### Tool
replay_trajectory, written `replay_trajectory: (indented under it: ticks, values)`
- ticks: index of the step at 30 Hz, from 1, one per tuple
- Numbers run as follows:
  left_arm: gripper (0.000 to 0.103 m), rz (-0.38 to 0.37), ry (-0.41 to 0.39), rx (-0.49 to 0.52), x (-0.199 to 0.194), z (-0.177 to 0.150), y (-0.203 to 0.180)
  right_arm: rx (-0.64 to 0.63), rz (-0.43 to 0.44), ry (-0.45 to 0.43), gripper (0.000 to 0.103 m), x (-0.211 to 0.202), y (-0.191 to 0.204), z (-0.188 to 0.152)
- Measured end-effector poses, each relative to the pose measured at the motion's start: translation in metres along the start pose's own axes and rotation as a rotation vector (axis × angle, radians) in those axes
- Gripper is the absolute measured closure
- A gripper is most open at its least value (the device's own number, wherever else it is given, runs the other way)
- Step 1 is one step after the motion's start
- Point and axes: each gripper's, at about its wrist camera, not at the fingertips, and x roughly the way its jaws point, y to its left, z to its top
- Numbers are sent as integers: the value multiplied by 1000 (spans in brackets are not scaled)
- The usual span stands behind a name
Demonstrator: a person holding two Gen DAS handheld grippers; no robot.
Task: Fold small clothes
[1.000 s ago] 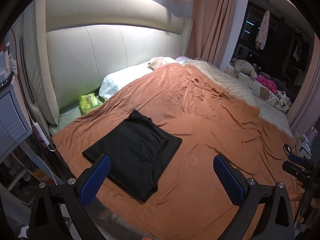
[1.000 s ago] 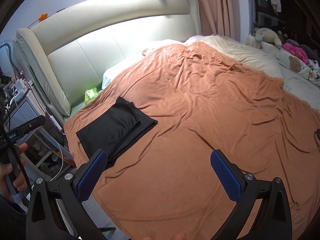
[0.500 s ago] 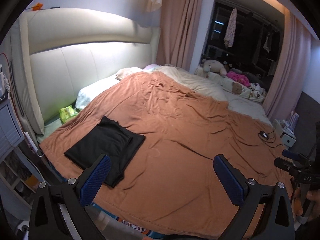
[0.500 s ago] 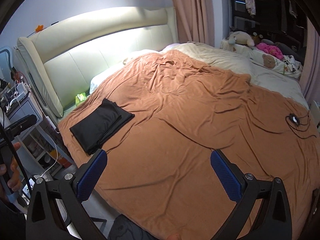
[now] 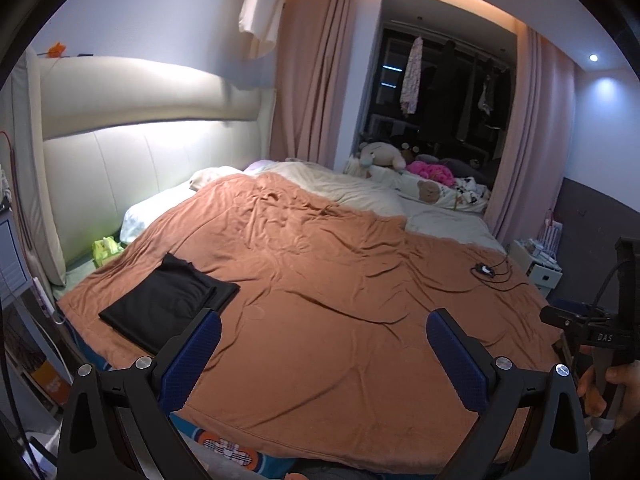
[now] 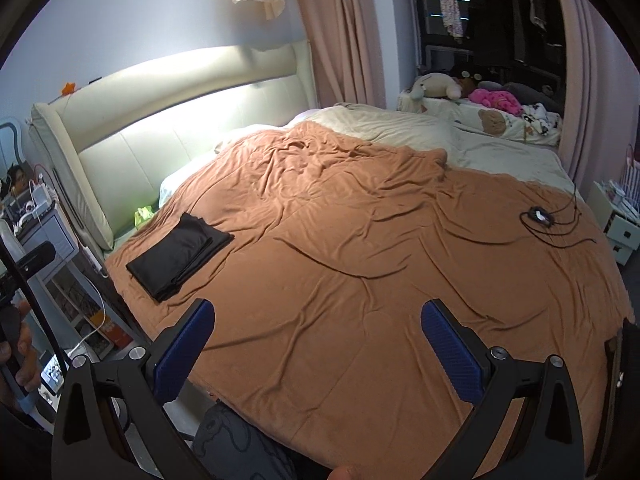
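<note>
Both grippers, left and right, are backing off wide open and empty, leaving the folded shirt at 10 o'clock; fold likely done.

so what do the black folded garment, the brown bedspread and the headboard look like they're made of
Black folded garment: thin, matte knit or jersey by the look; it lies flat with soft layered edges. Brown bedspread: soft, slightly plush fabric, perhaps microfibre or velour; shallow creases catch a faint sheen. Headboard: cream padded leather or a faux version; smooth, seamed panels reflecting the light.
</note>
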Motion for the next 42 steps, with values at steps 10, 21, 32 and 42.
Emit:
replay_trajectory:
  ticks: [10, 21, 32, 42]
  values:
    - [0, -40, -17, 41, -35, -32, -36, 89, 1, -75, 0, -50, -39, -55]
    - [0, -85, -35, 45, -59, -80, -56, 124, 0, -135, 0, -81, -53, -112]
    - [0, -55, -53, 52, -70, -120, -57, 63, -57, -127, 0, -88, -34, -147]
    - [0, 22, -70, 94, -70, -141, -55, 68, -42, -111, 0, -86, -27, -166]
